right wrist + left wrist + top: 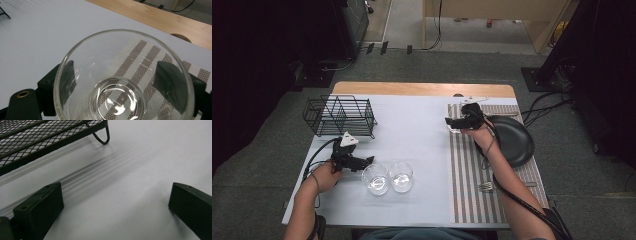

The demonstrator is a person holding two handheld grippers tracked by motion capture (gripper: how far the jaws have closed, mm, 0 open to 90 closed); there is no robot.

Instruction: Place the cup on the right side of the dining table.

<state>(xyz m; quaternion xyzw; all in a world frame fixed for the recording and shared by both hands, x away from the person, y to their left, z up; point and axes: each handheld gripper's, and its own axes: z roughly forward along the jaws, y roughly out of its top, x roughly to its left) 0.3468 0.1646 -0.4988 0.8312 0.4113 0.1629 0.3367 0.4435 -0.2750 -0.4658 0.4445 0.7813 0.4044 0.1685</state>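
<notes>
The counter [412,135], covered in a pale sheet with a strip of bare wood at its far edge, carries everything here. On its right side lies a striped placemat [469,180] with a dark plate [517,145] on it and a fork [485,187] near the person's edge. At the far left stands a black wire rack [339,116], which holds nothing as far as I can see. Near the front middle two clear glasses [388,177] stand upright side by side, touching or nearly so, still off the mat. The work looks like setting glasses out on the placemat, and by my reading it is partly done: a third glass [122,82] stands at the mat's far left corner, just beside the plate. The right claw [457,121] sits around this glass with a jaw on either side of the bowl, but the jaws appear to stand a little off the wall rather than pressing it, so I take it as released with the glass resting on the mat. The left claw [368,161] hovers low over the bare sheet between the rack and the two glasses, jaws spread wide with nothing between them. What seems left is to draw the right claw away and deal with the two remaining glasses.
</notes>
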